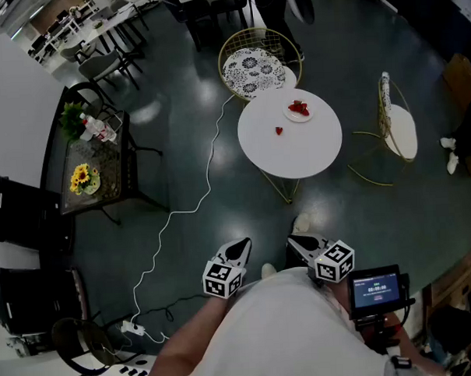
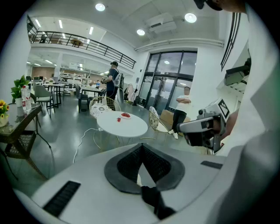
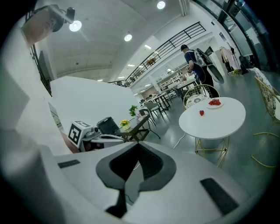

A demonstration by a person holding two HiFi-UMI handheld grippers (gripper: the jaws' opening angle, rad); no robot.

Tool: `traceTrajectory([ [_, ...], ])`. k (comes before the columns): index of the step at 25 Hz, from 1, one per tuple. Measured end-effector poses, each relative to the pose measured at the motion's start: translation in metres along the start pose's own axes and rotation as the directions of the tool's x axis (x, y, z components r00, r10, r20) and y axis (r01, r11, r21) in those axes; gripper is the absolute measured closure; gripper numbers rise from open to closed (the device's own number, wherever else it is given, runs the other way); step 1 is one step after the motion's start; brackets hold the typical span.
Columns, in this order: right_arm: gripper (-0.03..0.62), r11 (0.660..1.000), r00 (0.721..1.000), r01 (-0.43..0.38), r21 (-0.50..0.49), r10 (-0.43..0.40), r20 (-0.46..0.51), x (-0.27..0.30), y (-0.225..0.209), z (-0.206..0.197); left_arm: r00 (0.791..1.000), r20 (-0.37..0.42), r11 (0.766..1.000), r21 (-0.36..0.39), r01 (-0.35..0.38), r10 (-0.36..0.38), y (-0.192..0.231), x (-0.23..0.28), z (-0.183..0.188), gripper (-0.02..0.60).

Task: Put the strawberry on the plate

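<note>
A round white table (image 1: pixel 290 146) stands some way ahead of me. On it lies a single red strawberry (image 1: pixel 279 130), with a white plate (image 1: pixel 298 110) holding more strawberries just beyond it. My left gripper (image 1: pixel 240 248) and right gripper (image 1: pixel 299 243) are held close to my body, far short of the table. Both are shut and empty. The left gripper view shows the strawberry (image 2: pixel 118 119) and plate (image 2: pixel 125 115) in the distance. The right gripper view shows the strawberry (image 3: pixel 201 113) near the plate (image 3: pixel 214 103).
A gold wire chair (image 1: pixel 252 66) with a patterned cushion stands behind the table, and another chair (image 1: pixel 396 129) to its right. A black side table (image 1: pixel 90 170) with flowers is at the left. A white cable (image 1: pixel 182 209) runs across the floor. A person (image 2: pixel 113 81) stands beyond the table.
</note>
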State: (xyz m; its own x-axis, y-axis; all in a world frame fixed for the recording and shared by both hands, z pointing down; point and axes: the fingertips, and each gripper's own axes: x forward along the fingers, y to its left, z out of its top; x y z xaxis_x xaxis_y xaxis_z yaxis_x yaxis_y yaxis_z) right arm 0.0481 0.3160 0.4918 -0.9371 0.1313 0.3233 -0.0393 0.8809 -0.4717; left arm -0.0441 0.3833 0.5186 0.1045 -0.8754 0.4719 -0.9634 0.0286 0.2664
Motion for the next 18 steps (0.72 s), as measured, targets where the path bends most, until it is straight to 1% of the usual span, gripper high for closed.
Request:
traceTrajectory([
  [5,0.586,1.000,0.998,0.008,0.024,-0.009,0.059,-0.007,0.017,0.003,1.000,-0.002,1.000,-0.006,-0.011,0.011,-0.003,-0.019,-0.009,0.574],
  [11,0.586,1.000,0.999,0.019,-0.006,-0.019,0.039,-0.009,0.027,-0.001,1.000,0.022,1.000,0.003,-0.006,0.006,-0.012,-0.030,-0.006,0.574],
  [14,0.586,1.000,0.999,0.027,-0.016,-0.027,0.033,-0.008,0.021,0.000,0.999,0.037,1.000,0.009,-0.005,0.005,-0.014,-0.025,-0.003,0.574],
  [16,0.586,0.999,0.999,0.035,-0.020,-0.035,0.033,-0.006,0.017,0.000,0.999,0.040,1.000,0.015,0.002,-0.002,-0.016,-0.022,-0.004,0.574],
  [18,0.586,0.999,0.999,0.045,-0.017,-0.045,0.031,-0.007,0.022,-0.002,0.999,0.033,1.000,0.022,0.009,-0.010,-0.019,-0.028,-0.007,0.574],
])
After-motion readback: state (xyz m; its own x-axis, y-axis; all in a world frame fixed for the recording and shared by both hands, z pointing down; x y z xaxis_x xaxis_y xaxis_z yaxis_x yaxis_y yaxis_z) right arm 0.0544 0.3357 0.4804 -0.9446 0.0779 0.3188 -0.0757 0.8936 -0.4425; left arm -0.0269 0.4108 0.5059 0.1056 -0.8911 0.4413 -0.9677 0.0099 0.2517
